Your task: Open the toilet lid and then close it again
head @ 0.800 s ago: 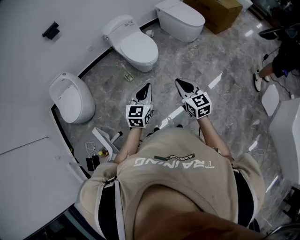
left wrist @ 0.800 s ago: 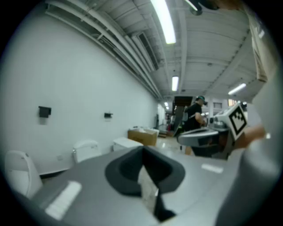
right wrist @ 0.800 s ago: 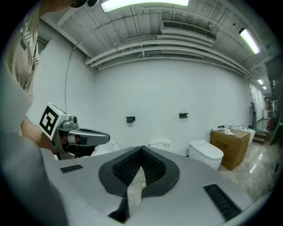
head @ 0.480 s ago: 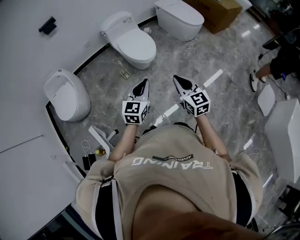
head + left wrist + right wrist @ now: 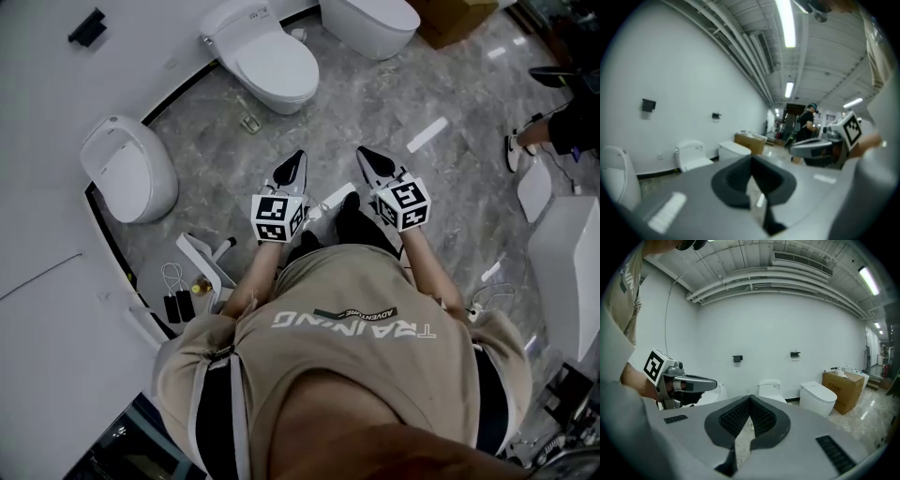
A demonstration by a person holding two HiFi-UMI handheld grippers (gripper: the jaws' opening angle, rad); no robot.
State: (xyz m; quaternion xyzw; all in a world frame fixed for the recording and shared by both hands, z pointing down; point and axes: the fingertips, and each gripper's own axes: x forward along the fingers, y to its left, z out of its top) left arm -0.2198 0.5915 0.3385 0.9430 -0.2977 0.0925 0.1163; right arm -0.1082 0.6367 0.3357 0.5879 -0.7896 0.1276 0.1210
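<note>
The toilet lid (image 5: 275, 70) lies shut against the wall (image 5: 56, 84), with open floor (image 5: 220, 141) before it. Your left gripper (image 5: 299, 157) and right gripper (image 5: 365, 154) are both closed, empty, well short. The toilet now sits higher in the head view than before.

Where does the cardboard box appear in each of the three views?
Head view: the box is at the top edge, right of centre.
Left gripper view: the box is near the centre, in the distance.
Right gripper view: the box is low at the right.
Shared landmark: the white toilet next to the box, also seen in the left gripper view and the right gripper view.
</note>
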